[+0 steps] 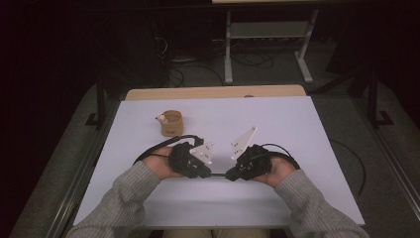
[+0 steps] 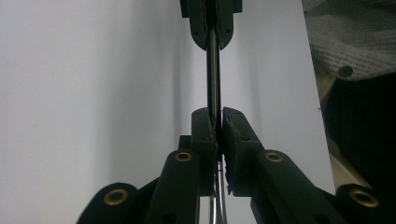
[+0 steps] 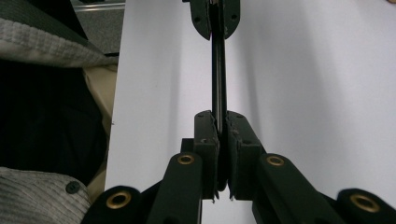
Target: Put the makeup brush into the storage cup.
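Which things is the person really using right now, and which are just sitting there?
In use:
- thin black rod, held level between the two grippers
- left gripper, shut on one end of it
- right gripper, shut on the other end

Just lying about:
- small tan cup, farther back on the table
- metal stand on the floor behind

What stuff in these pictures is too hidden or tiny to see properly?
- Thin dark rod: the high view shows a short stretch; both claws cover its ends.
- The rod's ends: in the left gripper view the left claw swallows one; in the right gripper view the right claw swallows the other.
- Small white thing on the tan cup: too tiny to name.
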Demonstrator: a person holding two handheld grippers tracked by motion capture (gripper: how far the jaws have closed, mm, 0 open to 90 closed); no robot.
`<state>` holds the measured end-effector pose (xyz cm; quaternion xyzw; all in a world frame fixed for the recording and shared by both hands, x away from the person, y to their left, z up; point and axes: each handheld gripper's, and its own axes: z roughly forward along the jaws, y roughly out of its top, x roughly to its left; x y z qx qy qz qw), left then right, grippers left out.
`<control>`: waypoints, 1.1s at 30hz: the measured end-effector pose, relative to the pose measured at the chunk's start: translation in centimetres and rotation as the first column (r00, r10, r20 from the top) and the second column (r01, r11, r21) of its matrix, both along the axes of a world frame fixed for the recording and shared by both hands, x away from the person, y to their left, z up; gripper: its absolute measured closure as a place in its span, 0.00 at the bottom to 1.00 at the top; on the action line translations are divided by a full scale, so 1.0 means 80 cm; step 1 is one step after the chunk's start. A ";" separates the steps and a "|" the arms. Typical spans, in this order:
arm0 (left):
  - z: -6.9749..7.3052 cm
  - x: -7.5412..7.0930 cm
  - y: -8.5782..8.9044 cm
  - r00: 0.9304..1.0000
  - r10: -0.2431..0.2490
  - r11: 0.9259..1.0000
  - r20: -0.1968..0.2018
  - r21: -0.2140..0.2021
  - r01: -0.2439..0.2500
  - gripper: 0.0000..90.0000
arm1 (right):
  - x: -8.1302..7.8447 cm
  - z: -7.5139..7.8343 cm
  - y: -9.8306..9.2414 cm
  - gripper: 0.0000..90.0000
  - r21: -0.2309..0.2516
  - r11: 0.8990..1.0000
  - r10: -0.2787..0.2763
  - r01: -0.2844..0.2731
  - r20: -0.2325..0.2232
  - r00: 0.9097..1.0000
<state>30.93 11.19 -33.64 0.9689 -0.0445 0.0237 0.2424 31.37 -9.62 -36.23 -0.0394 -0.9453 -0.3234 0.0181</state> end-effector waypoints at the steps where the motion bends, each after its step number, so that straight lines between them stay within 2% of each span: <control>1: -0.001 0.000 0.001 1.000 0.005 1.000 0.000 0.002 -0.005 0.81 | 0.000 0.000 -0.002 0.92 0.000 1.000 -0.002 0.002 0.006 1.000; 2: -0.002 0.000 0.002 1.000 0.015 1.000 -0.003 -0.001 -0.015 0.77 | -0.001 0.000 -0.004 0.92 0.005 1.000 -0.006 0.006 0.011 1.000; 6: -0.003 0.000 0.009 1.000 0.024 1.000 0.001 -0.004 -0.024 0.75 | -0.003 -0.001 -0.015 0.92 0.017 1.000 -0.011 0.011 0.019 1.000; 9: -0.006 0.000 0.016 0.999 0.047 0.999 -0.011 0.000 -0.047 0.75 | -0.005 -0.001 -0.023 0.92 0.030 0.999 -0.018 0.017 0.023 1.000; 14: -0.005 0.000 0.017 0.999 0.035 0.999 -0.010 -0.001 -0.035 0.90 | -0.006 0.001 -0.027 0.92 0.047 0.999 -0.018 0.016 0.037 0.999; 18: -0.006 0.001 0.017 0.999 0.034 0.999 -0.025 0.006 -0.034 0.91 | -0.009 -0.001 -0.024 0.92 0.037 0.999 -0.013 0.011 0.052 0.999; 22: -0.009 -0.001 0.015 0.999 0.036 0.999 -0.027 0.033 -0.035 0.92 | -0.011 0.003 -0.017 0.77 0.016 0.999 -0.040 0.039 0.076 0.996; 25: -0.010 -0.001 0.012 0.999 0.032 0.999 -0.031 0.039 -0.031 0.92 | -0.018 0.008 -0.009 0.77 0.010 1.000 -0.025 0.024 0.098 0.995; 30: -0.008 -0.003 0.012 0.999 0.028 0.999 -0.029 0.033 -0.027 0.92 | -0.016 0.003 0.000 0.78 -0.035 0.999 -0.003 0.006 0.085 0.996; 33: -0.007 -0.003 0.012 1.000 0.015 1.000 -0.027 0.026 -0.014 0.92 | -0.018 -0.004 0.006 0.86 -0.049 0.999 0.014 -0.010 0.074 0.997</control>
